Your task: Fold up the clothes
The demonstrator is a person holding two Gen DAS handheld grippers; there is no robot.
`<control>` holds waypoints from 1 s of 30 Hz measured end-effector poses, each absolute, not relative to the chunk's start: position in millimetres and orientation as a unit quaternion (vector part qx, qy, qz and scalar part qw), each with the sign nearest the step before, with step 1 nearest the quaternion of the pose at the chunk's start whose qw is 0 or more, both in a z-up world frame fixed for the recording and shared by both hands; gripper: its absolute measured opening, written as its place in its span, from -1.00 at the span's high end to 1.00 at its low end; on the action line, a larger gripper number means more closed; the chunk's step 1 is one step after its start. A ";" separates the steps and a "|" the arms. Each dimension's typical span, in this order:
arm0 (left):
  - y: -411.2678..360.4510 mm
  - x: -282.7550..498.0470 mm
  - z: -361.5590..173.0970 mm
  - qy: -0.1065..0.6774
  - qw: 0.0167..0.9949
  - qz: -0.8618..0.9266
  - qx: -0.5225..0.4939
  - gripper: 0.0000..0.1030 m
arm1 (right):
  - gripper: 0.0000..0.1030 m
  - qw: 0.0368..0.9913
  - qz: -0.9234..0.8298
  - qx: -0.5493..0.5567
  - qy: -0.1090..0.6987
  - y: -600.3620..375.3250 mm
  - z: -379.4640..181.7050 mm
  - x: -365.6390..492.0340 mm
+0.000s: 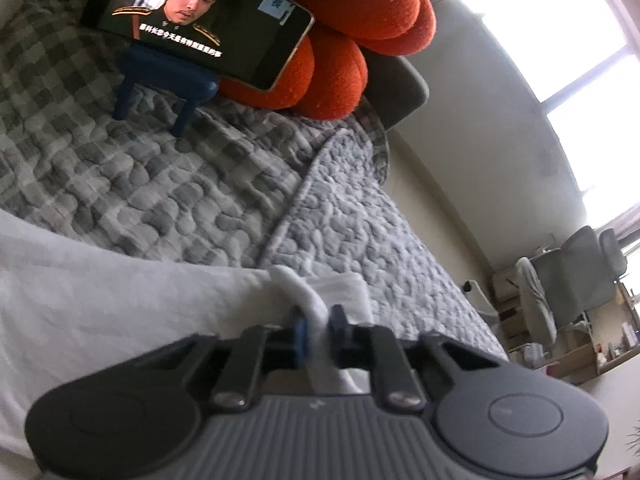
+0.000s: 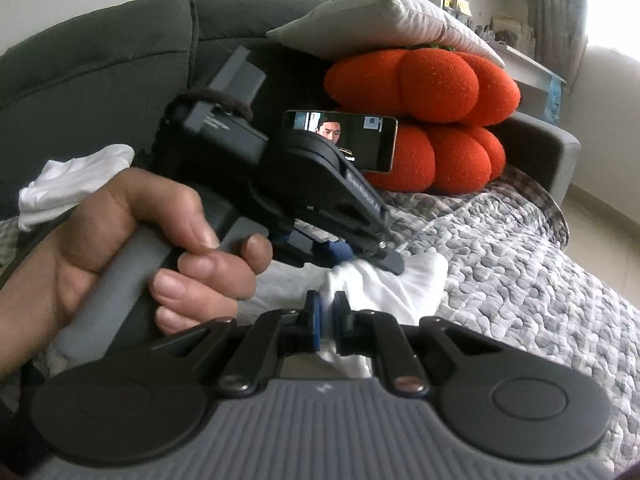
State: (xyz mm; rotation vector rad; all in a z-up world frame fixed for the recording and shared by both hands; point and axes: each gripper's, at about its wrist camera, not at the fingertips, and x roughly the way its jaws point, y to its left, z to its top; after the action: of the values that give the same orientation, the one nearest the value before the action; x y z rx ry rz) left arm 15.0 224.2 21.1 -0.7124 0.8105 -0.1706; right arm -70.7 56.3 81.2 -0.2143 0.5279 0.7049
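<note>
**Both Grippers Clamped on the White Garment at the Bed Edge**

1. Left gripper: the two fingers are drawn close together and pinch a bunched ridge of the white garment. The cloth passes up between the blue pads and spreads to the left of the gripper, where it lies on the grey checked quilt.

2. Right gripper: the fingers are likewise closed onto a fold of the same white cloth, which shows as a thin strip between the pads and widens into a crumpled patch just beyond them, on the quilt.

3. Relative position: in the right wrist view the left gripper appears just ahead and to the left, with its tip resting on or at the garment near the right gripper's fingers. The person's left hand wraps the grey handle of that tool.

4. Surroundings: a phone stands on a small blue stand on the quilt, its screen lit. Behind it sit orange pumpkin-shaped cushions with a white pillow on top. A second white cloth lies by the dark sofa back, to the left of the hand.
</note>
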 end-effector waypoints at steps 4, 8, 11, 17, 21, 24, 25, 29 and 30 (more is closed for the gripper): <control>224.9 13.7 23.6 0.377 0.863 -0.074 -0.327 0.88 | 0.77 0.896 0.346 -0.109 0.257 58.2 80.8 -72.5; 225.2 12.7 26.6 0.374 0.870 -0.064 -0.315 0.89 | 0.77 0.891 0.348 -0.111 0.269 58.9 78.8 -73.0; 225.4 11.9 28.9 0.371 0.875 -0.057 -0.306 0.89 | 0.77 0.885 0.350 -0.114 0.284 60.8 74.9 -72.0; 223.2 9.1 34.7 0.363 0.888 -0.047 -0.277 0.89 | 0.77 0.879 0.356 -0.105 0.299 60.7 73.3 -71.2; 217.9 7.2 37.5 0.360 0.898 -0.039 -0.252 0.89 | 0.77 0.881 0.353 -0.093 0.300 58.2 75.3 -69.4; 212.1 5.7 40.6 0.355 0.906 -0.032 -0.226 0.89 | 0.77 0.881 0.348 -0.092 0.306 58.7 73.1 -67.8; 210.5 5.2 41.3 0.354 0.910 -0.028 -0.216 0.89 | 0.77 0.882 0.348 -0.092 0.306 58.9 72.9 -68.0; 210.0 2.5 44.9 0.345 0.915 -0.029 -0.205 0.89 | 0.77 0.884 0.350 -0.084 0.299 58.5 74.4 -68.1; 210.2 1.7 45.8 0.343 0.917 -0.030 -0.204 0.89 | 0.77 0.885 0.350 -0.082 0.297 58.2 74.9 -67.6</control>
State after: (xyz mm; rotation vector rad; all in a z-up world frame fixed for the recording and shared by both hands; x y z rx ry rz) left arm 1.7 210.2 45.8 -0.4193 0.7052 -0.0621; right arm -67.6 58.2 74.9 -0.1704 0.6176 0.7283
